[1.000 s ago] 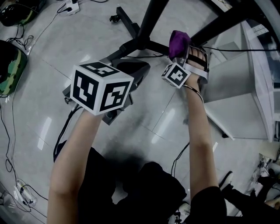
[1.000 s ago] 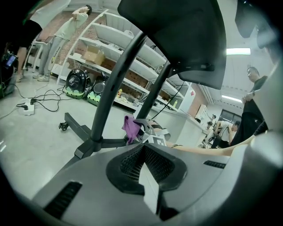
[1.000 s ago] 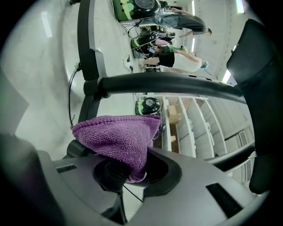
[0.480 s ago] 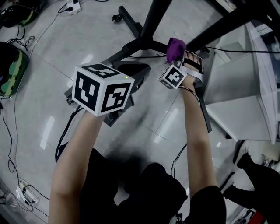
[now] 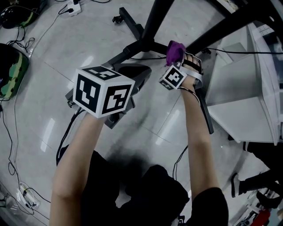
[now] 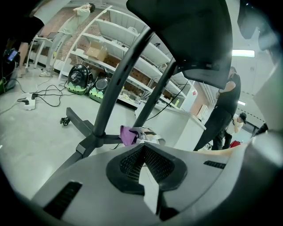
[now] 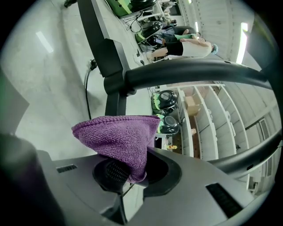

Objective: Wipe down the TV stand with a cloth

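The TV stand's black base [image 5: 142, 43] stands on the floor, with legs [image 5: 128, 20] spreading from a hub. My right gripper [image 5: 177, 59] is shut on a purple cloth [image 5: 174, 50], which lies at the leg right of the hub. In the right gripper view the cloth [image 7: 118, 134] bulges from the right gripper [image 7: 128, 173] under a black bar [image 7: 185, 73]; contact is unclear. My left gripper [image 5: 142, 71] hovers left of it, shut and holding nothing. The left gripper view shows the left gripper [image 6: 142, 152], the cloth [image 6: 128, 134] and the stand's post [image 6: 118, 86].
Cables and a power strip [image 5: 70, 6] lie on the glossy floor at the back left, next to a green and black bag [image 5: 9, 66]. A white cabinet [image 5: 241, 103] stands at the right. A person's feet [image 5: 261, 176] are at the lower right. Shelves [image 6: 132, 39] line the far wall.
My right gripper has carried the cloth a little down and left along the stand's leg. The left gripper has hardly moved. Someone's feet have shifted at the lower right.
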The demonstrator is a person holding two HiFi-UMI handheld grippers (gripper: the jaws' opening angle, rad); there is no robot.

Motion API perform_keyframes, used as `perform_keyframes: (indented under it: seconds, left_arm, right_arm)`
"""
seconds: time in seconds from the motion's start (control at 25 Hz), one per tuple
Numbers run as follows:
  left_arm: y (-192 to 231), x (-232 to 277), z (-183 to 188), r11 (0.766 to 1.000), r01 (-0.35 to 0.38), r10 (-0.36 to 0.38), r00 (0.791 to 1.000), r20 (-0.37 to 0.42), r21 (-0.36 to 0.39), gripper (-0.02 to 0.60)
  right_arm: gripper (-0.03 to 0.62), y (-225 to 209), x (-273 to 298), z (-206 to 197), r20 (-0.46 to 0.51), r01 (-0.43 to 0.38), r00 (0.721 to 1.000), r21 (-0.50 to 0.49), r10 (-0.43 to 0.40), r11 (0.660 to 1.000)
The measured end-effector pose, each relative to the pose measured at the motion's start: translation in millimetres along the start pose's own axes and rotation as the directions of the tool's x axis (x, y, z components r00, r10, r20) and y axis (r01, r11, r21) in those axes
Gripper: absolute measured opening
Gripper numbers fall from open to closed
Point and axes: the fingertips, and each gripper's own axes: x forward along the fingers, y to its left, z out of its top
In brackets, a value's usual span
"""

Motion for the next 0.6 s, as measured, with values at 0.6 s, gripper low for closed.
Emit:
perform_keyframes:
  seconds: [0.6]
  left_arm:
    - [-11,-1,2,1.0,0.009,-0.009,1.0,0.001,0.017,0.006]
  right_arm:
    - [0.072,-41,-50,12,0.132,0.005,0.991,0.173,-0.029,0.985]
